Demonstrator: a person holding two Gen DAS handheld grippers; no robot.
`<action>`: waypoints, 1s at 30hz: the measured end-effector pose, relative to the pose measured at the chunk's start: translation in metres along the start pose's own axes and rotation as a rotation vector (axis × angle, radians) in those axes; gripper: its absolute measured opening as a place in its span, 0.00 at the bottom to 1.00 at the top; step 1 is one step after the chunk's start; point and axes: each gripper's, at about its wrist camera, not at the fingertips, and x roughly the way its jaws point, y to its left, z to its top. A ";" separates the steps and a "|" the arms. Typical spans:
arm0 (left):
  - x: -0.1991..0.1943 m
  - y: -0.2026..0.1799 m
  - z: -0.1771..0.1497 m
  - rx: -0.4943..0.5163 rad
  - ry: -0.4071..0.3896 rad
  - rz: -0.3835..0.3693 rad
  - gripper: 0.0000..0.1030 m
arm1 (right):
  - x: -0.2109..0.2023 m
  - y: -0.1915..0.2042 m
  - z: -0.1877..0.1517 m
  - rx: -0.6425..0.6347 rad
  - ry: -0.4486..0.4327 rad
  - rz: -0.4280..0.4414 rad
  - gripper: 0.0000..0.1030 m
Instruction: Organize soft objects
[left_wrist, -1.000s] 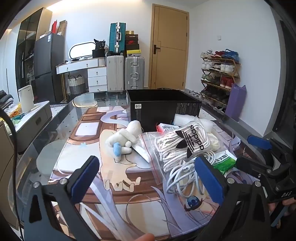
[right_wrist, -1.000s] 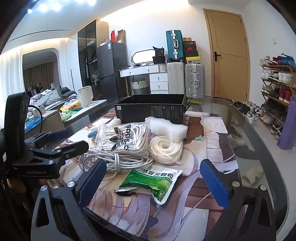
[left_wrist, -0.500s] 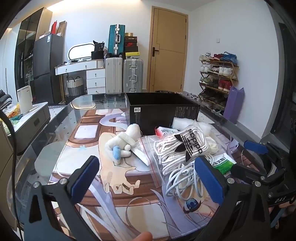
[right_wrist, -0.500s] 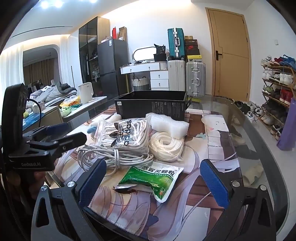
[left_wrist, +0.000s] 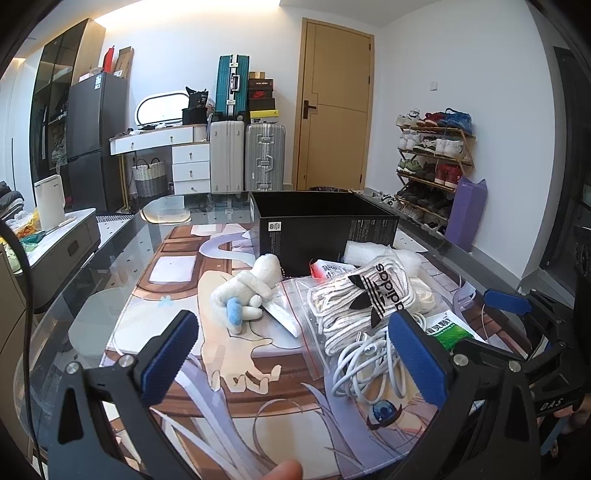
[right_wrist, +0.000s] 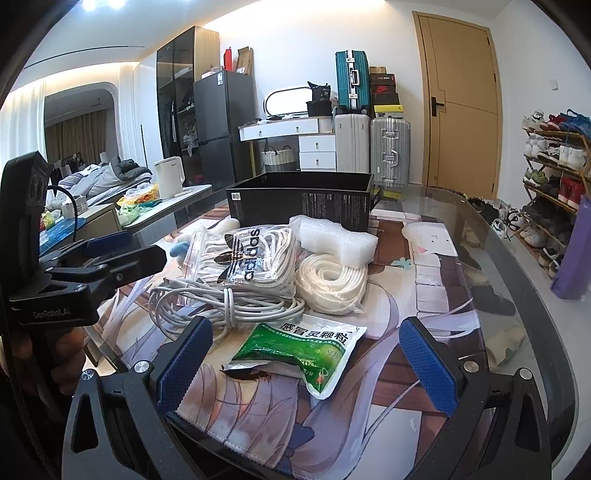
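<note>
A white plush toy (left_wrist: 243, 291) with a blue part lies on the printed mat (left_wrist: 236, 369). Right of it sits a zip bag of white socks (left_wrist: 365, 299) (right_wrist: 243, 254), a loose white cable bundle (left_wrist: 365, 358) (right_wrist: 221, 306), a coiled white rope (right_wrist: 330, 278), a foam piece (right_wrist: 336, 242) and a green sachet (right_wrist: 299, 350). An open black box (left_wrist: 321, 225) (right_wrist: 299, 203) stands behind them. My left gripper (left_wrist: 295, 354) is open, nearer than the plush. My right gripper (right_wrist: 306, 358) is open, with the sachet lying on the mat between its fingers.
The glass table's curved edge (right_wrist: 517, 277) runs along the right, with a shoe rack (left_wrist: 432, 162) and purple bag (right_wrist: 572, 251) beyond it. Suitcases (left_wrist: 243, 155) and a door (left_wrist: 332, 122) stand at the back. A side counter with a kettle (left_wrist: 50, 201) is on the left.
Both views have shifted slightly, as both grippers drew back and rose a little. Nothing on the table has moved, and both grippers stay open.
</note>
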 end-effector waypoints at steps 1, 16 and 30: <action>0.000 0.000 0.000 0.000 -0.002 -0.004 1.00 | 0.001 0.000 0.000 0.001 0.002 -0.001 1.00; 0.000 -0.002 -0.001 0.014 0.008 -0.011 1.00 | 0.007 0.000 -0.002 -0.007 0.026 -0.009 1.00; -0.001 -0.004 -0.002 0.021 0.008 -0.009 1.00 | 0.013 0.003 -0.002 -0.013 0.058 -0.014 1.00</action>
